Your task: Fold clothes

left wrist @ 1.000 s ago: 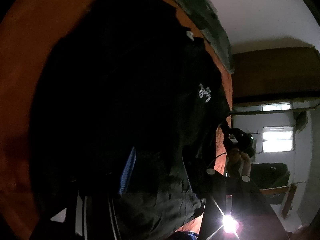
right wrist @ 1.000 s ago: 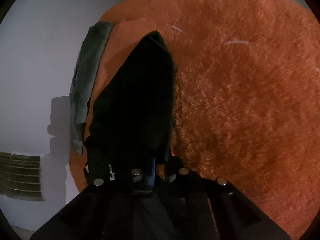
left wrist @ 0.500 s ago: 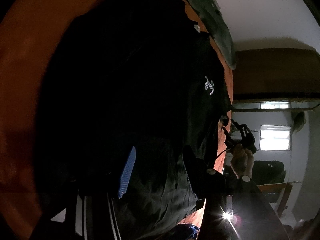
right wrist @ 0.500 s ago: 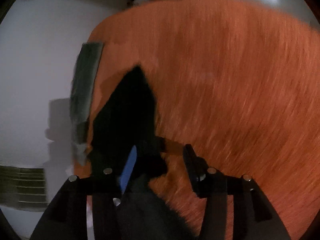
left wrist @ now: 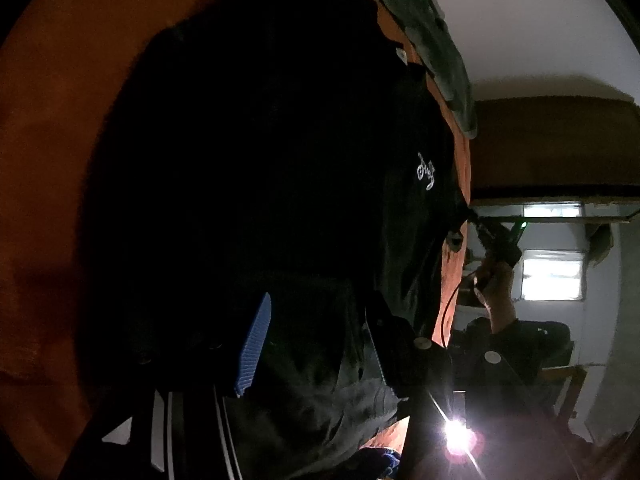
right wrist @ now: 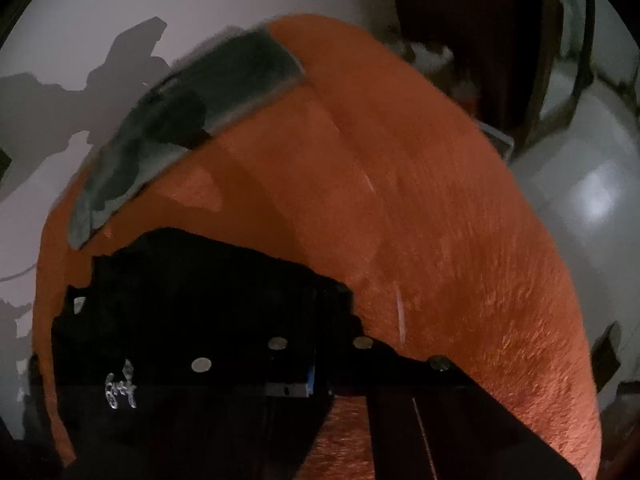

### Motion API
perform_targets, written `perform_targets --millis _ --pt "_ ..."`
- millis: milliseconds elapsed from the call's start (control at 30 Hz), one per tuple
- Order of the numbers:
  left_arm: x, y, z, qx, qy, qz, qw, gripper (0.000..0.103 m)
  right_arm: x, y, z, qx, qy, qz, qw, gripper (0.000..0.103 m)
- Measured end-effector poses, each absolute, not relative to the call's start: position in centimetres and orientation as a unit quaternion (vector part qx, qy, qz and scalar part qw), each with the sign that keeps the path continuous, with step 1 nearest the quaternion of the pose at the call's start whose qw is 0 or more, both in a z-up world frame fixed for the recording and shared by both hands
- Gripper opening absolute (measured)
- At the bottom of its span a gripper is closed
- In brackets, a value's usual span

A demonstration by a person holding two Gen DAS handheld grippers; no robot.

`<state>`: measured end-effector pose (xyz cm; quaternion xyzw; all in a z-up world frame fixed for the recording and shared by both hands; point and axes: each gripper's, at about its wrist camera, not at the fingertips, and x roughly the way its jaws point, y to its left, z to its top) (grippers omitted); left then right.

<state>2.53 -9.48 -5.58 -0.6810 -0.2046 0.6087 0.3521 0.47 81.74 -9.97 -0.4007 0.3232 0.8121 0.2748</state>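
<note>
Left wrist view: little changed from a second ago apart from a slight shift of the black shirt [left wrist: 260,160] with its white logo [left wrist: 426,170] across the frame. Lies spread over the orange blanket [left wrist: 40,160], filling most of the picture. Left gripper [left wrist: 316,348] low over the near hem, jaws held partway apart, dark cloth between them; too dark to tell whether the pads press on it. Beyond the blanket's right edge, right gripper [left wrist: 486,232] in a hand [left wrist: 496,288], now higher than a second ago. Along the far edge, a grey folded cloth [left wrist: 432,40]; behind, a white wall, a lit window [left wrist: 552,280], and a glaring light [left wrist: 456,438] low down. Right wrist view: rolled since a second ago, so that the grey folded cloth [right wrist: 180,120] now slants across the upper left. Right gripper [right wrist: 316,376], apart half a second ago, closing and now brought together; cannot tell in the dark whether any cloth is pinched. Black shirt [right wrist: 192,280] under and left of the fingers, logo [right wrist: 120,388] at lower left, bare orange blanket [right wrist: 400,200] to the right.
</note>
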Motion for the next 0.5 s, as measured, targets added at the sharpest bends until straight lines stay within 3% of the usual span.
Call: perform_targets --millis 300,433,500 --pt "2.2 -11.6 -5.0 -0.674 -0.208 0.624 0.337 0.051 -9.2 69.3 -0.9 -0.414 0.182 0.87 0.194 0.003" --pt "2.3 -12.1 -4.8 -0.671 -0.215 0.626 0.334 0.051 -16.5 59.5 -1.2 -0.523 0.127 0.837 0.1 0.012" --pt "2.6 -12.3 -4.6 -0.67 -0.217 0.626 0.336 0.051 -16.6 57.1 0.5 -0.516 0.118 0.844 0.081 0.012"
